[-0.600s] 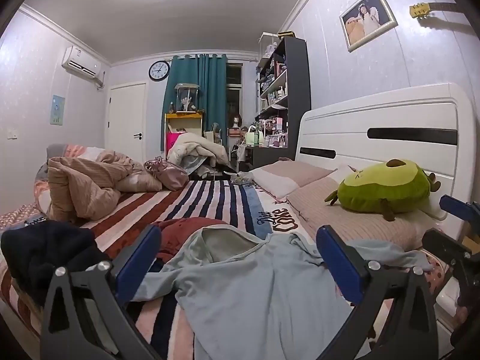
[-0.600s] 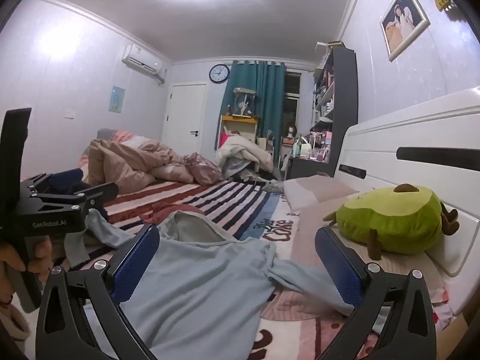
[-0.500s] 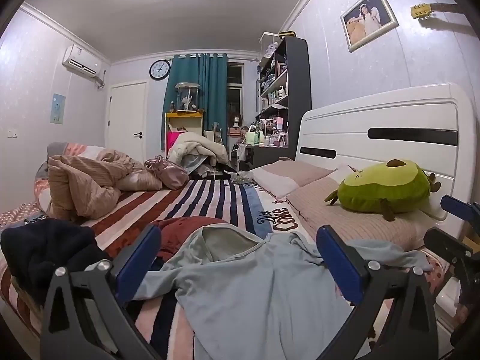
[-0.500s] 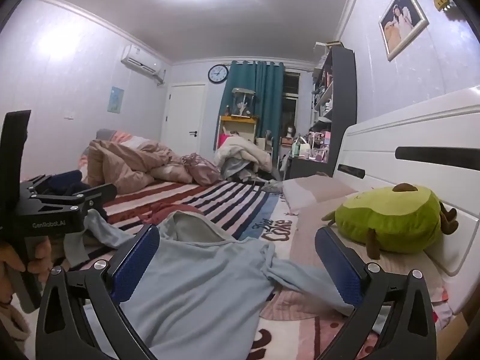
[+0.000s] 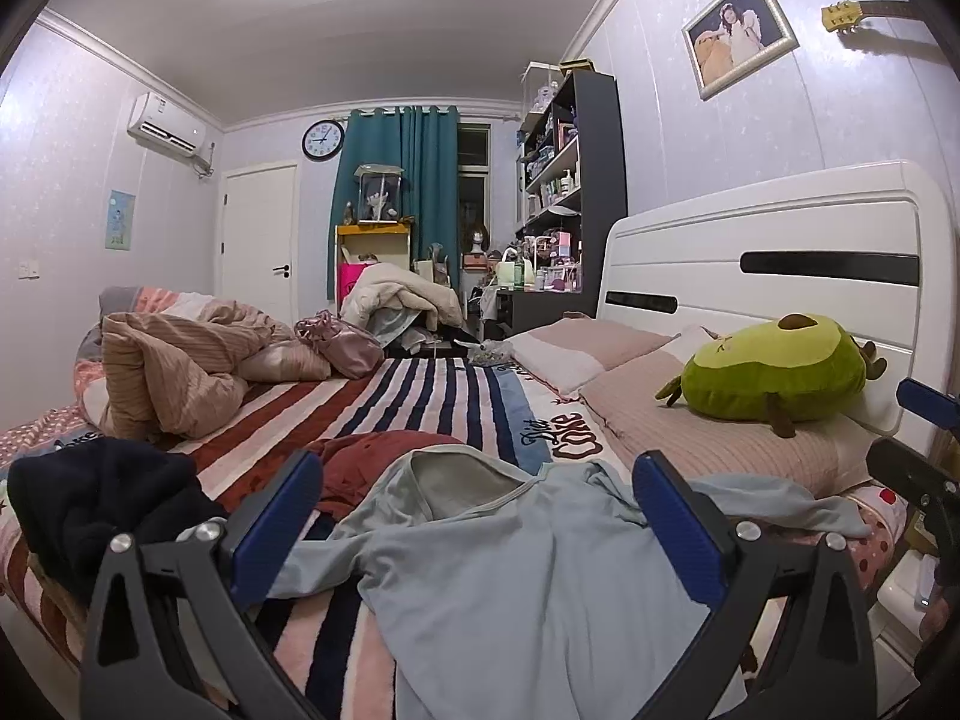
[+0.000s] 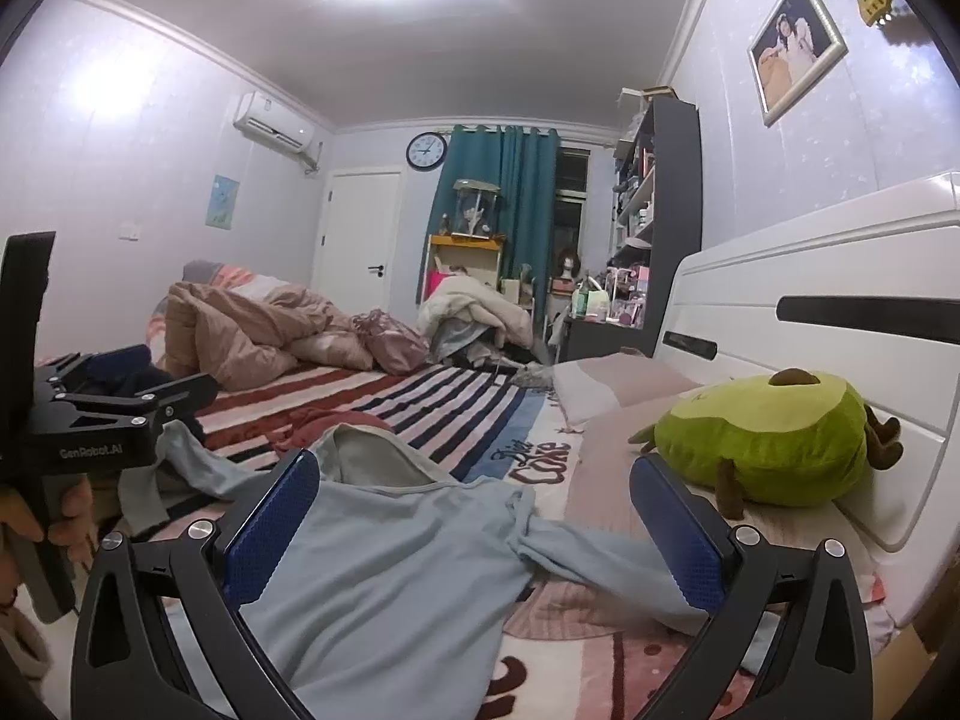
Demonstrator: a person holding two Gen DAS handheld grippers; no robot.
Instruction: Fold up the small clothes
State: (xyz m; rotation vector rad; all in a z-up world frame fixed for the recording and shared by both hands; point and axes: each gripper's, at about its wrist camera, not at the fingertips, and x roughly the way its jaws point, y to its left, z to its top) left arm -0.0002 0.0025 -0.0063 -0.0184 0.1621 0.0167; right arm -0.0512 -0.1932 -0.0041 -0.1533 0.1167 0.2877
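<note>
Left wrist view: my left gripper [image 5: 474, 516] is spread wide, holding nothing, above the light blue top [image 5: 510, 588] lying near on the striped blanket [image 5: 420, 396]. Risk: I could pinch the red garment [image 5: 372, 456] just beyond it.

Right wrist view: my right gripper [image 6: 474, 516] is also released and empty. The top is rumpled, its right sleeve [image 6: 600, 552] twisted, so a fold may bunch.

Open striped blanket [image 5: 420, 396] is lying clear beyond the light blue shirt [image 5: 510, 570]; a dark garment heap [image 5: 96, 498] is crowding the left side; the avocado plush [image 5: 774, 372] and pillows [image 5: 678, 420] are blocking the right, against the headboard [image 5: 780, 240]; a crumpled quilt [image 5: 174, 372] is filling the far left.
</note>
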